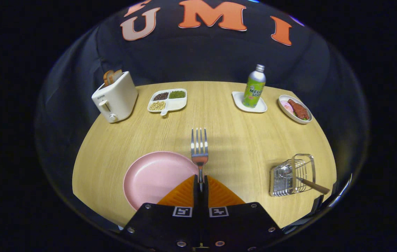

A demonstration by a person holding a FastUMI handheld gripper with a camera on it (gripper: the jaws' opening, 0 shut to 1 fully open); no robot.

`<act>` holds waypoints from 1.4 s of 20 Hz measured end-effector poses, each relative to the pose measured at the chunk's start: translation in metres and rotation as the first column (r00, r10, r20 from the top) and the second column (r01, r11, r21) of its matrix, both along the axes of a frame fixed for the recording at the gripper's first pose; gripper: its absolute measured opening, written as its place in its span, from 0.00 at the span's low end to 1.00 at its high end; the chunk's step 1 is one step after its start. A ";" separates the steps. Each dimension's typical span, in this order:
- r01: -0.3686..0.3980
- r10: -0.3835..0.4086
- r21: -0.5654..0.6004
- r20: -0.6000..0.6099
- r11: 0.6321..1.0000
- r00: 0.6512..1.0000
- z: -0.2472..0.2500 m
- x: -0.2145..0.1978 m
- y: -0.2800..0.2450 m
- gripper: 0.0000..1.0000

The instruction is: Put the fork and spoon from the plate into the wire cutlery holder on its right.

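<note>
Ridged gripper [200, 183] fingers pinch the steel fork [199, 148] beside the round pink plate [156, 176], seemingly empty.

We see our gripper [200, 183] with its two fingers [184, 192] pressed close together. They pinch the thin handle of the fork [199, 148] from both sides. The fork sticks straight out ahead of the fingers, prongs pointing away, held up off the table.
</note>
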State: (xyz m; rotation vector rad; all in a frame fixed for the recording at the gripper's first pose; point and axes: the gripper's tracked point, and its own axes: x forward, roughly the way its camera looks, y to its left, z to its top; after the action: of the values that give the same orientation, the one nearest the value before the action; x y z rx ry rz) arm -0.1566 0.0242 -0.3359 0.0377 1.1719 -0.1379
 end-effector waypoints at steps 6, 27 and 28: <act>0.079 -0.078 -0.082 0.021 0.993 0.997 0.028 -0.002 -0.087 0.03; -0.216 0.135 -0.133 -0.450 0.967 0.883 0.034 -0.070 -0.193 0.04; -0.231 0.148 -0.122 -0.474 0.965 0.868 0.032 -0.071 -0.194 0.04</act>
State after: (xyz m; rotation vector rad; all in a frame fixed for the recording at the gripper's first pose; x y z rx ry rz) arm -0.2275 -0.1694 -0.3041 -0.2814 1.6295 -0.0753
